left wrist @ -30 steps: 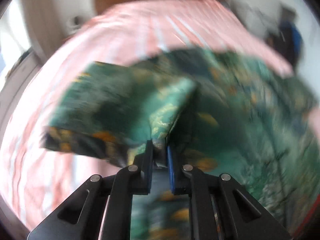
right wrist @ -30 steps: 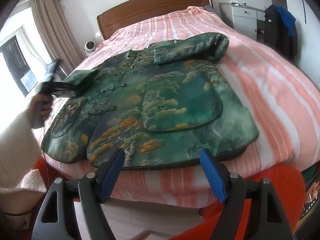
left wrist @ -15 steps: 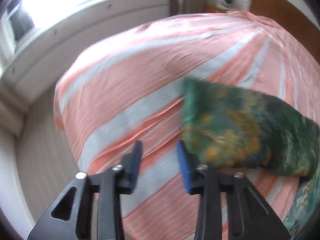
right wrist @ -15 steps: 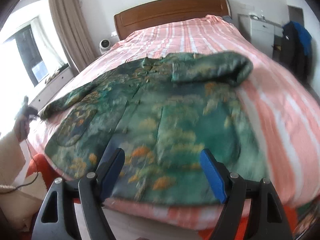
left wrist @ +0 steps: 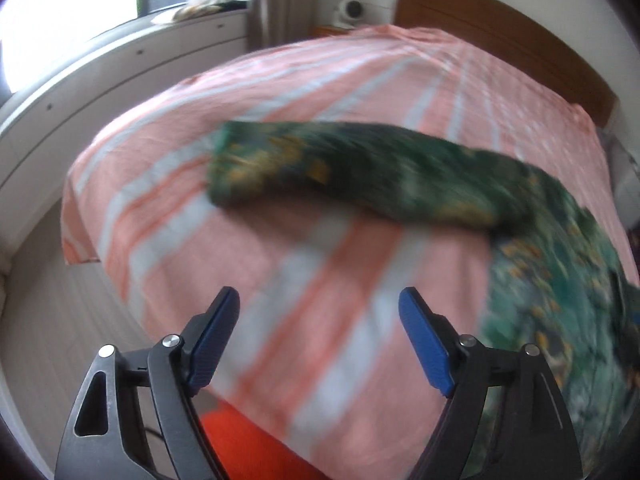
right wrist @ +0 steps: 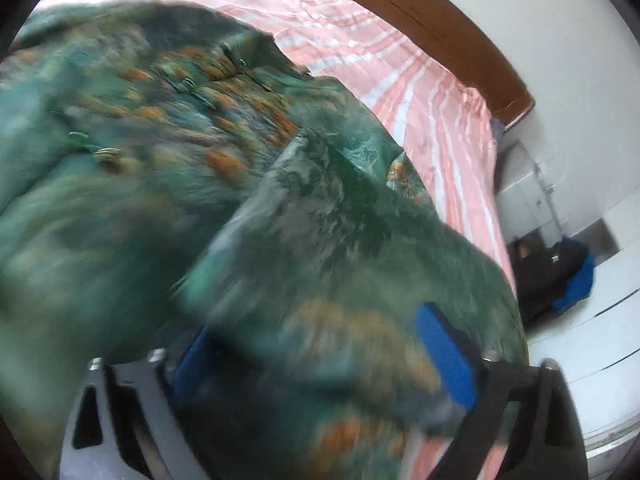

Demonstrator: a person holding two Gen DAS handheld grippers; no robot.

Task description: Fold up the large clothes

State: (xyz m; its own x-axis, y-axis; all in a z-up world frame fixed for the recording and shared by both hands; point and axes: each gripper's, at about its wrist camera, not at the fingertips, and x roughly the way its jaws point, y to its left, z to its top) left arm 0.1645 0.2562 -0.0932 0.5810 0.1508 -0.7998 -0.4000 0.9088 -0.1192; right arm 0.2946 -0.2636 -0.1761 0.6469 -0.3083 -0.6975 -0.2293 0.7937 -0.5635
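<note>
A green patterned jacket with orange motifs lies on the bed with the pink striped bedspread (left wrist: 304, 248). In the left wrist view its sleeve (left wrist: 360, 172) stretches out flat across the bedspread, and the body (left wrist: 560, 312) lies at the right. My left gripper (left wrist: 320, 332) is open and empty, above bare bedspread short of the sleeve. In the right wrist view the jacket (right wrist: 200, 160) fills the frame, with its folded sleeve (right wrist: 340, 220) on top. My right gripper (right wrist: 320, 356) is open, its blue pads on either side of the jacket's near edge; the view is blurred.
A wooden headboard (left wrist: 500, 40) stands at the far end of the bed. A window sill and white wall panel (left wrist: 120, 60) run along the left. An orange object (left wrist: 248, 440) sits below the bed's near edge. A white cabinet (right wrist: 532, 196) and dark clothes (right wrist: 560, 272) stand at the right.
My left gripper let go of the sleeve, opened wide and drew back; the sleeve now lies stretched out. My right gripper moved in close over the jacket's near edge.
</note>
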